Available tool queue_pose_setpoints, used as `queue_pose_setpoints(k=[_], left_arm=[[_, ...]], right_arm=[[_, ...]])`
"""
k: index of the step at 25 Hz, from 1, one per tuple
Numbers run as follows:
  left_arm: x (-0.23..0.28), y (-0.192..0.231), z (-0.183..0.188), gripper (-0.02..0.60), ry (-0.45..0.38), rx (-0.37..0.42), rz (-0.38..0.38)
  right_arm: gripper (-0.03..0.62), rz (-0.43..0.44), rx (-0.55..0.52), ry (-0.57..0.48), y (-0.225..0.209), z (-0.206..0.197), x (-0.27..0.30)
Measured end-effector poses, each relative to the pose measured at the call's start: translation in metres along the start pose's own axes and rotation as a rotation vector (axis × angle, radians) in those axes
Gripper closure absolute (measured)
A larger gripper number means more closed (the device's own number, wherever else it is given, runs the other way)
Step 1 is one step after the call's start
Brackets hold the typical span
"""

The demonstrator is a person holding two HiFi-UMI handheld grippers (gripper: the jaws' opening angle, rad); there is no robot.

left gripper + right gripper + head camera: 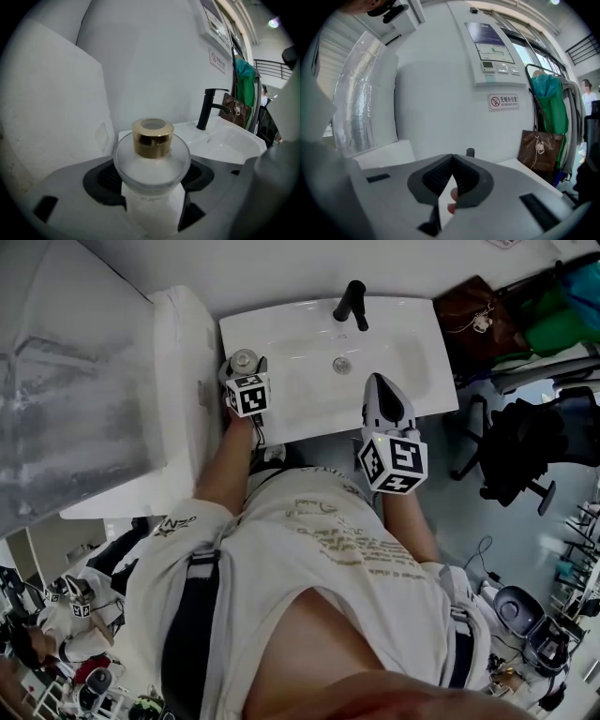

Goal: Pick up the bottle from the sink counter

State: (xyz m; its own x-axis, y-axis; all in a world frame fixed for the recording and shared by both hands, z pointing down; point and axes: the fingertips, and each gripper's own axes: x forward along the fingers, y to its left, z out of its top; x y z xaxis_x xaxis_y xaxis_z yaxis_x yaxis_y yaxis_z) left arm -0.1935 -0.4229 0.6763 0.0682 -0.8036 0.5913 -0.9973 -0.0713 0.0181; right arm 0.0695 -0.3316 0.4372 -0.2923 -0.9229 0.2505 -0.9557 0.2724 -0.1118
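The bottle [151, 164] is held in the left gripper [152, 197], whose jaws are closed on the frosted glass body just below the shoulder, one dark ribbed pad [105, 180] at each side. The grip is taken low on the wide body rather than on the gold cap [152, 137], presumably so that the round glass is seated in the pads' hollows and cannot twist out. The bottle is kept upright, cap uppermost, at the left back corner of the sink counter [281, 329], close to the wall. Whether its base has been raised off the counter cannot be told, since the base is hidden in every view. What the bottle contains cannot be made out through the frosting – it reads as uniformly pale. The right gripper [452, 159] is held idle over the front edge of the counter, jaws closed tip to tip on nothing, so that the lift is left to the other side. In the basin [394, 352] nothing is seen but the drain [342, 364], with the black faucet [352, 304] standing behind it – well apart from the bottle.
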Motion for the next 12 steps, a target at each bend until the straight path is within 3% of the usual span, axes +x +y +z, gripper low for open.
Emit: queue_pose_setpoints(k=[12], left_arm=[[-0.038,-0.025,0.062,0.245,-0.033,0.094,-0.062]], right_arm=[[0.572,0.032,0.006,-0.019,0.009,-0.003,0.003]])
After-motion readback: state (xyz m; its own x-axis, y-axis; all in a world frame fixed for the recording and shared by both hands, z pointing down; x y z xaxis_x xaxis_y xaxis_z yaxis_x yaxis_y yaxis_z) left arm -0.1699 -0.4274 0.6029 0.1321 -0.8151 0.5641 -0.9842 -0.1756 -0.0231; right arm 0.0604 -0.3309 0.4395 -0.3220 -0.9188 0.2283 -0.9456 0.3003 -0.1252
